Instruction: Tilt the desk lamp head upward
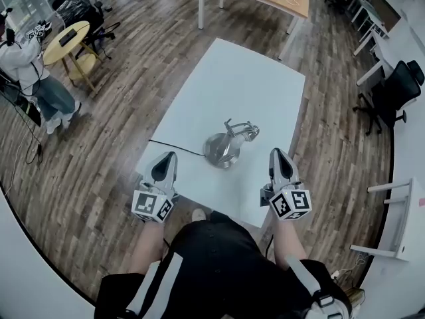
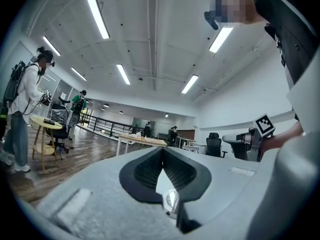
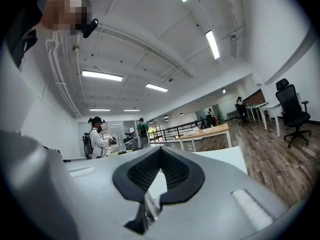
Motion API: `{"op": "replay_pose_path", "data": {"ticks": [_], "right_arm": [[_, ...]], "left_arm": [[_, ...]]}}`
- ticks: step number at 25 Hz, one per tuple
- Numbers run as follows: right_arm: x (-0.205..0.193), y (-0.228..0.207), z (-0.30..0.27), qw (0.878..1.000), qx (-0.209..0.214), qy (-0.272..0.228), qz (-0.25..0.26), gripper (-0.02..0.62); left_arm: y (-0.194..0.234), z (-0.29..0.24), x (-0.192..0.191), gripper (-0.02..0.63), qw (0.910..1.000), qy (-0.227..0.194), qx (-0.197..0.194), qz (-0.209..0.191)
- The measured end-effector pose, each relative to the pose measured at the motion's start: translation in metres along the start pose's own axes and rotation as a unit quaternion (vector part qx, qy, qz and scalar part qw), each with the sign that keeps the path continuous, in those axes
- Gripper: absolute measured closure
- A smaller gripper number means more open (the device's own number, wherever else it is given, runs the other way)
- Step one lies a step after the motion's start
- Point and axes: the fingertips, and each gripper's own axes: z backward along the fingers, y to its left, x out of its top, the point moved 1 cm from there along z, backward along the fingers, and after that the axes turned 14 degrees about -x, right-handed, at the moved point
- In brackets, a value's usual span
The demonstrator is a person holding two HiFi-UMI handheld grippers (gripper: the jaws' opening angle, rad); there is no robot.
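White rectangular tabletop stands on a dark wood-plank floor. Silver metal desk lamp with a round base sits on the near half of the tabletop, roughly mid-width. Its jointed arm and head are folded low, just beyond the base on the right. A thin black cable runs across the tabletop from the left edge to the base. Left gripper hovers at the near left edge, apart from the lamp; its jaws are pressed together with nothing between them. Right gripper hovers at the near right edge, also clear of the lamp, jaws likewise together and empty. The lamp lies between the two grippers and slightly ahead of them. A person in a white top stands far left beside a small round yellow table.
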Motion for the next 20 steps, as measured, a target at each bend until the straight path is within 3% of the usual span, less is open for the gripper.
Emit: {"op": "replay_pose_path", "data": {"ticks": [10, 20], "right_arm": [[-0.016, -0.005, -0.022, 0.999, 0.016, 0.026, -0.010, 0.592], [-0.056, -0.025, -0.022, 0.997, 0.003, 0.075, -0.013, 0.592]], "left_arm": [[0.002, -0.016, -0.014, 0.606, 0.9996, 0.029, 0.005, 0.004], [-0.005, -0.027, -0.066, 0.605, 0.9964, 0.078, -0.004, 0.032]]}}
